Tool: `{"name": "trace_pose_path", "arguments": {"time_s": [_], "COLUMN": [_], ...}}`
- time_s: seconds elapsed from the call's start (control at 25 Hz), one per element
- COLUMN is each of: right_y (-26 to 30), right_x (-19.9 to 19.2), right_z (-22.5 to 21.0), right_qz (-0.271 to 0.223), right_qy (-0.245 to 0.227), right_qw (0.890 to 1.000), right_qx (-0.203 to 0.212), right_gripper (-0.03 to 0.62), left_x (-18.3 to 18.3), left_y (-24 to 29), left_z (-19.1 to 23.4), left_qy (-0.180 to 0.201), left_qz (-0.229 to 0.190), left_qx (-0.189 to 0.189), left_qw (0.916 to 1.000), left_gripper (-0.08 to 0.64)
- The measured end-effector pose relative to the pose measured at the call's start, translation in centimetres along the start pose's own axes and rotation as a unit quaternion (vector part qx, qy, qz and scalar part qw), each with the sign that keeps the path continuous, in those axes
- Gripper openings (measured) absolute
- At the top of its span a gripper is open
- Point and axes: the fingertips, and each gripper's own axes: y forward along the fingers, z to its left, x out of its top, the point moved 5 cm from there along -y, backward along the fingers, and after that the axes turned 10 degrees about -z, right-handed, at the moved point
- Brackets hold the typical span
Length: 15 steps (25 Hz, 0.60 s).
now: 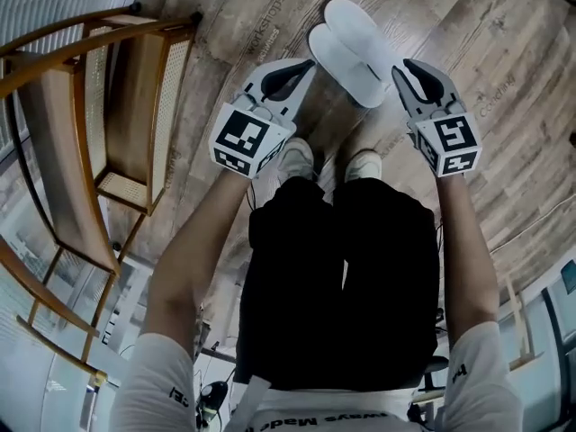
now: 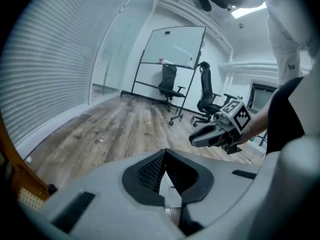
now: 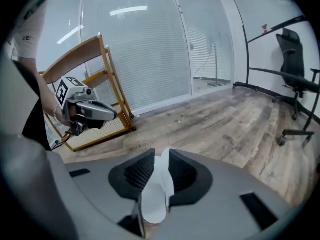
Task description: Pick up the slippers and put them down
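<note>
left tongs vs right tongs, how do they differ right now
The left tongs meet at the far end. The right tongs stand apart, closing, gripping nothing; the white slippers on the floor show through the gap. The left tongs flank the slippers' left, the right tongs their right. Both are empty, angled toward the slippers.

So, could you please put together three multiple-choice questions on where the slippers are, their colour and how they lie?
1. Where are the slippers?
A on a table
B on the floor ahead of the person's shoes
C in a box

2. What colour are they?
A black
B white
C red

3. How do they lie?
A partly overlapping
B far apart
C standing on end

Answers:
1 B, they rest on the wood boards just beyond the shoes.
2 B, both are plain white.
3 A, one covers part of the other.
</note>
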Motion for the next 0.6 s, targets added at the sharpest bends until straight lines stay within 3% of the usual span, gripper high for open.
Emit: {"name": "trace_pose_path", "arguments": {"time_s": [0.28, 0.6], "right_y": [-6.8, -16.1], "right_x": [12.8, 26.7], "right_z": [3.7, 8.5], "right_qz": [-0.046, -0.094], "right_qy": [0.003, 0.006], "right_qw": [0.999, 0.995], "right_qx": [-0.016, -0.025], "right_gripper": [0.059, 0.038], "left_x": [13.7, 28.6], "left_y": [-5.1, -11.9], "left_z": [-5.2, -11.2], "left_qy": [0.035, 0.018], "left_qz": [-0.034, -0.08], "left_qx": [0.006, 0.019], "left_qw": [0.9988, 0.9964], "left_gripper": [0.012, 0.012]}}
